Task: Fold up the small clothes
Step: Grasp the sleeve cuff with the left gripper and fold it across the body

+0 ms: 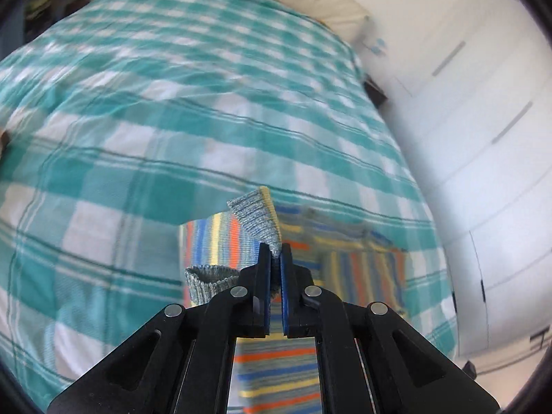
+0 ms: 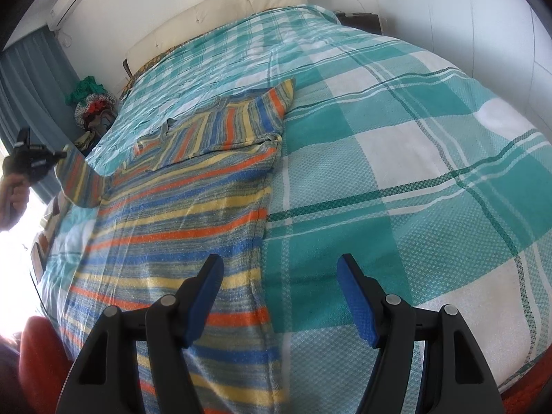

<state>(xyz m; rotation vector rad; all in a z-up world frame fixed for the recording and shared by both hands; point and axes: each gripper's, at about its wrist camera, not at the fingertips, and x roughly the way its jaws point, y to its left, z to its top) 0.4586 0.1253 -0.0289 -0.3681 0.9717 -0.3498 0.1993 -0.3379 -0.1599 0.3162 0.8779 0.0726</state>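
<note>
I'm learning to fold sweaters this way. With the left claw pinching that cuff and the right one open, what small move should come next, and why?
Probably carry the sleeve cuff across onto the striped sweater. The left claw is shut on the cuff, lifted off the checked bedspread, while the other sleeve already lies folded over the chest. The right claw is open above the sweater's edge and holds nothing.

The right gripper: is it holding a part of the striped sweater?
No, the right gripper is open, and its fingers hover above the striped sweater with nothing between them.

Teal-checked bed point(image 2: 396, 145), white walls point(image 2: 448, 10)
</note>
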